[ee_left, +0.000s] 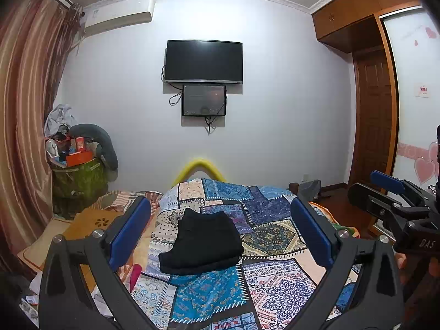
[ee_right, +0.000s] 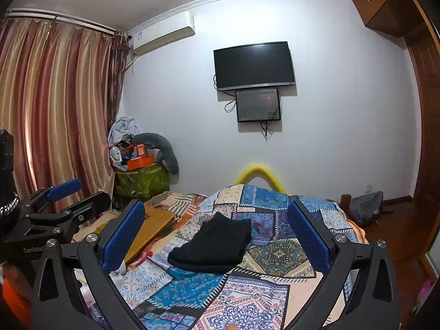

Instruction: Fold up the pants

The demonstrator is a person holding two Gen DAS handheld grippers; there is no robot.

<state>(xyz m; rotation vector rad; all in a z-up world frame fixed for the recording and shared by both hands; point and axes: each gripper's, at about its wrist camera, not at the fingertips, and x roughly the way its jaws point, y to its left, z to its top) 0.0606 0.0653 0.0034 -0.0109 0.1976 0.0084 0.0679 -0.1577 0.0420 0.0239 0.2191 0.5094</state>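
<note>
A: Where do the pants (ee_left: 202, 243) lie?

B: Folded into a compact black bundle on the patchwork bedspread (ee_left: 264, 280), near the middle of the bed. Nothing grips them. In the left wrist view they sit between the two blue pads, farther off on the cover.

A: And the grippers?

B: The left gripper (ee_left: 220, 233) has its jaws spread wide apart and holds nothing. The right gripper (ee_right: 216, 236) is likewise wide apart and empty. Both hang above the near part of the bed, clear of the cloth. Each shows at the edge of the other's view, side by side.

A: Any containers?

B: One, a green bin (ee_right: 143, 180) in the corner by the striped curtain (ee_right: 55, 110). It is heaped past its rim: an orange box (ee_right: 140, 161) lies on top, with a smaller reddish box behind it and some white and dark items too small to tell. A grey curved cushion (ee_right: 162, 148) arches over its right side, and pale crumpled cloth (ee_right: 123, 128) is piled behind.

A: Anything else near the pants?

B: A tan mat (ee_right: 148, 228) lies to the left of the bedspread. A television (ee_right: 254, 64) hangs on the far wall, a smaller screen (ee_right: 258, 105) just beneath it.
</note>
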